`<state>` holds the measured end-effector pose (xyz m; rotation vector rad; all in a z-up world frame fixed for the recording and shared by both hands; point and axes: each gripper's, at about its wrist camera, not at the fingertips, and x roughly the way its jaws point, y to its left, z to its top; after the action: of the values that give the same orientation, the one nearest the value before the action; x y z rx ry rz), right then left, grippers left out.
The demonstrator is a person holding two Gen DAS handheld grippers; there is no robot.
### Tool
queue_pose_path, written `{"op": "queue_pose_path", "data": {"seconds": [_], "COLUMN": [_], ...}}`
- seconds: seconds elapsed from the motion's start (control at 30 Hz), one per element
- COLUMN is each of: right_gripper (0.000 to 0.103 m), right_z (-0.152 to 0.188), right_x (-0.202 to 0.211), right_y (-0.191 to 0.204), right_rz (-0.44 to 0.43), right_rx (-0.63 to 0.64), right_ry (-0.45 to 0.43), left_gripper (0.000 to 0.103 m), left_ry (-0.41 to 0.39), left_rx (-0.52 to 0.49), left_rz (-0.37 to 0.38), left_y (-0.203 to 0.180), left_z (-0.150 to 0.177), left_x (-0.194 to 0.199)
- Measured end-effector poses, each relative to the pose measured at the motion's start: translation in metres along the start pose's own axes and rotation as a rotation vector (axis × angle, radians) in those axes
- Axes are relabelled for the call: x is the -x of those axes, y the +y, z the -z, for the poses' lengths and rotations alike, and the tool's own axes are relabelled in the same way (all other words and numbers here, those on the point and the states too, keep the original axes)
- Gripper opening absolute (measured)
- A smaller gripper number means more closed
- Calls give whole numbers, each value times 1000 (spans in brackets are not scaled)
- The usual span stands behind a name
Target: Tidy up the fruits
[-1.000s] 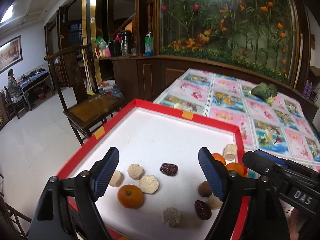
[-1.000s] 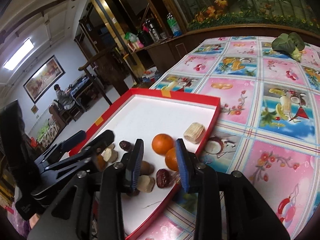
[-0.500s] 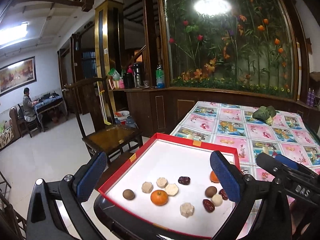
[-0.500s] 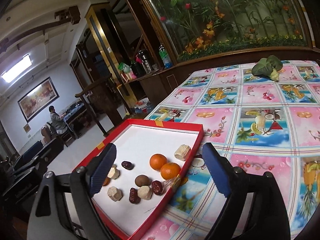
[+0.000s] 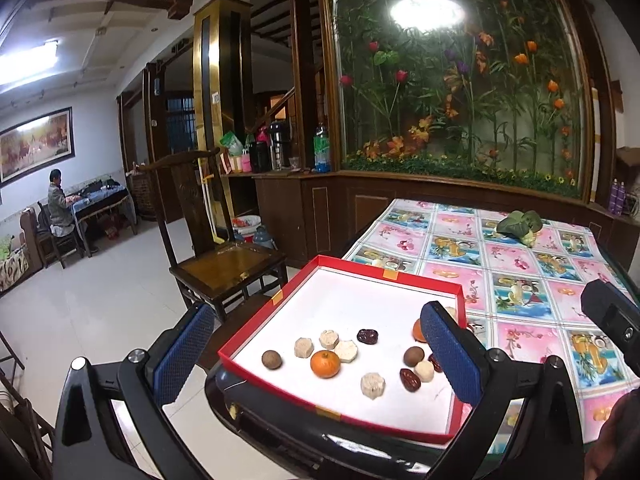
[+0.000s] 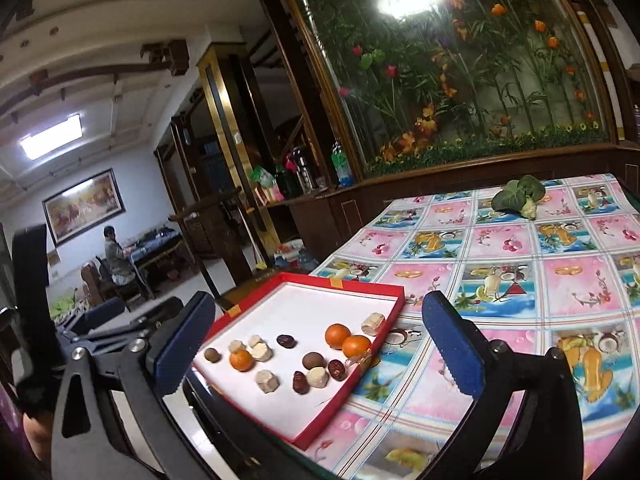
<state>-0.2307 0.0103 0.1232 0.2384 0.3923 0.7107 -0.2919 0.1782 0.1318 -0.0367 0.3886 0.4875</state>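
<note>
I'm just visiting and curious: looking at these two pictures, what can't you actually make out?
- Left view: the right finger covers most of an orange in the tray.
- Right view: the left finger hides the tray's near-left corner.
- Both views: the pale chunks are too small to identify.
- Both views: the person holding the grippers is out of frame.

Right gripper (image 6: 316, 344) opening wide, nothing between the blue pads (image 6: 452, 344). Beyond, a red tray (image 6: 352, 376) on the flowery tablecloth (image 6: 520, 280), holding three oranges (image 6: 338, 335), dark dates (image 6: 286, 341) and pale chunks (image 6: 267, 381).
</note>
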Motion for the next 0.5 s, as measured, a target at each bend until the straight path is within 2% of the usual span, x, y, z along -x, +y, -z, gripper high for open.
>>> {"op": "queue_pose_path", "data": {"seconds": [0.1,0.2,0.3,0.5], "right_gripper": [103,103,103,103], "right_z": [3,6,6,-2], "right_x": [20,37,61,85], "right_y": [7,15,20,33], "right_rz": [-4,16,20,66], "right_rx": [21,31,-2,86], "right_ry": [-45,-50,-73,-144], "left_gripper": [103,103,103,103], "left_ry": [-16,-29,-58,-65], "left_rx": [7,7,-23,-27], "left_rz": [15,19,12,1], "left_y": [4,9,11,6], "left_z": [2,4,3,1], "left_x": [18,39,56,56]}}
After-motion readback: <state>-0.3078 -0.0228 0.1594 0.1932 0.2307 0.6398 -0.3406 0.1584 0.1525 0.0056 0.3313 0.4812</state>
